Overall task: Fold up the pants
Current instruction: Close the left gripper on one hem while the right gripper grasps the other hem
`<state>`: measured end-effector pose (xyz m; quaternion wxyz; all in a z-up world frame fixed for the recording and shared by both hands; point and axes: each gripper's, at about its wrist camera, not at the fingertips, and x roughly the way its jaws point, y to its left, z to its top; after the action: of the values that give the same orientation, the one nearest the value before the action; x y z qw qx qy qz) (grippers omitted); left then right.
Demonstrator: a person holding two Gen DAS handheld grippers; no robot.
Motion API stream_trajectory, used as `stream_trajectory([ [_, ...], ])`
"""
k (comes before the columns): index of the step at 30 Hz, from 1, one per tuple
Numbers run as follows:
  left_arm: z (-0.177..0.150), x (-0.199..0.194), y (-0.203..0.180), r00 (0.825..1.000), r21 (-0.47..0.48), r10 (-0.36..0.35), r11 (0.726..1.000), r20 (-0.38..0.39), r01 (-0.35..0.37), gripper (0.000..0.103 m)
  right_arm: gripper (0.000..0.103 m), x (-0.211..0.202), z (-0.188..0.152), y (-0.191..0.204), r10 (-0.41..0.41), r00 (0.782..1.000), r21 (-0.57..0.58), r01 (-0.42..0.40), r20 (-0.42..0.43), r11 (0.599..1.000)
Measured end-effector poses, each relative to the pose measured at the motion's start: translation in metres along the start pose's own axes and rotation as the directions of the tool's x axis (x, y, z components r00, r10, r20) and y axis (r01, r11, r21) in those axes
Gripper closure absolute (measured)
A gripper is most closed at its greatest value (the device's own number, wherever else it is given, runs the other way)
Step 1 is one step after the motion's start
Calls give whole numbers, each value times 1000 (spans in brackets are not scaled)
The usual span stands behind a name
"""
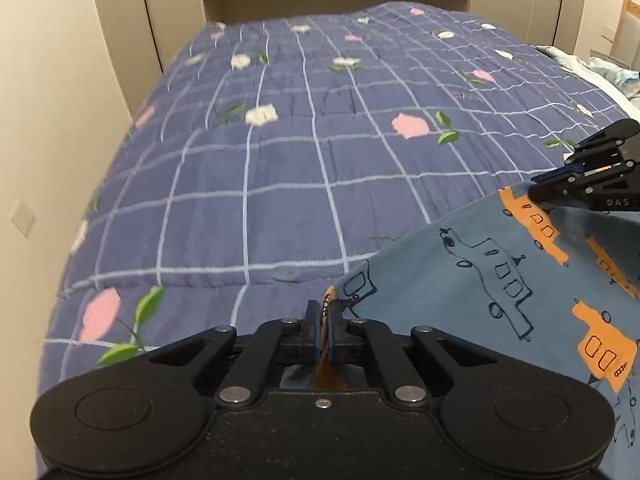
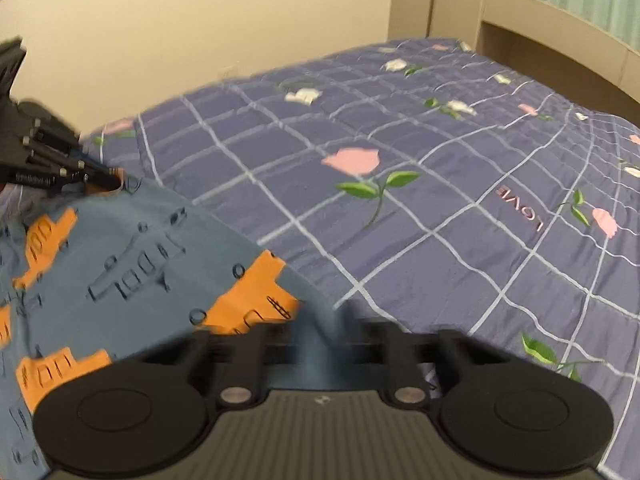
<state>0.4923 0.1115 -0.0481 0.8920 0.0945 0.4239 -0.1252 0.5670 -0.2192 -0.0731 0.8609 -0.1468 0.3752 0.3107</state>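
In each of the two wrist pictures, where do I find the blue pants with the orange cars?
Left wrist view: the pants fill the lower right; the left tongs pinch one corner, the right tongs another.
Right wrist view: the pants fill the lower left, running under the right tongs, which are blurred; the left tongs hold the far corner.
Shared landmark: the purple checked bedspread with pink flowers.

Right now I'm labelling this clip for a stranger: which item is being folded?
Start at the big purple checked quilt with flowers. On its near edge lie the pants, blue with orange and outlined vehicles, pinched by both grippers.
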Motion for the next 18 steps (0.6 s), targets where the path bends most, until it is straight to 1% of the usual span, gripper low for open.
stream_trajectory([
  [3, -1, -18, -9, 999, 41, 21, 999, 46, -23, 103, 100, -22, -3, 17, -39, 998, -50, 42, 55, 998],
  [6, -4, -42, -14, 995, 37, 32, 999, 98, -36, 103, 100, -55, -8, 30, -68, 990, -41, 73, 123, 996],
  [8, -8, -63, -17, 989, 37, 40, 998, 143, -46, 103, 100, -77, -13, 38, -77, 984, -33, 84, 160, 996],
  [10, -14, -84, -21, 983, 45, 39, 998, 181, -48, 103, 100, -102, -21, 51, -83, 976, -54, 95, 200, 994],
  [14, -34, -126, -35, 969, 83, 20, 996, 247, -42, 103, 100, -151, -42, 86, -101, 958, -116, 136, 268, 984],
  [16, -48, -147, -45, 962, 111, 10, 993, 271, -42, 103, 100, -172, -56, 108, -117, 949, -155, 168, 291, 973],
  [18, -66, -165, -56, 955, 139, -5, 990, 296, -38, 103, 101, -189, -71, 126, -123, 945, -173, 181, 303, 968],
])
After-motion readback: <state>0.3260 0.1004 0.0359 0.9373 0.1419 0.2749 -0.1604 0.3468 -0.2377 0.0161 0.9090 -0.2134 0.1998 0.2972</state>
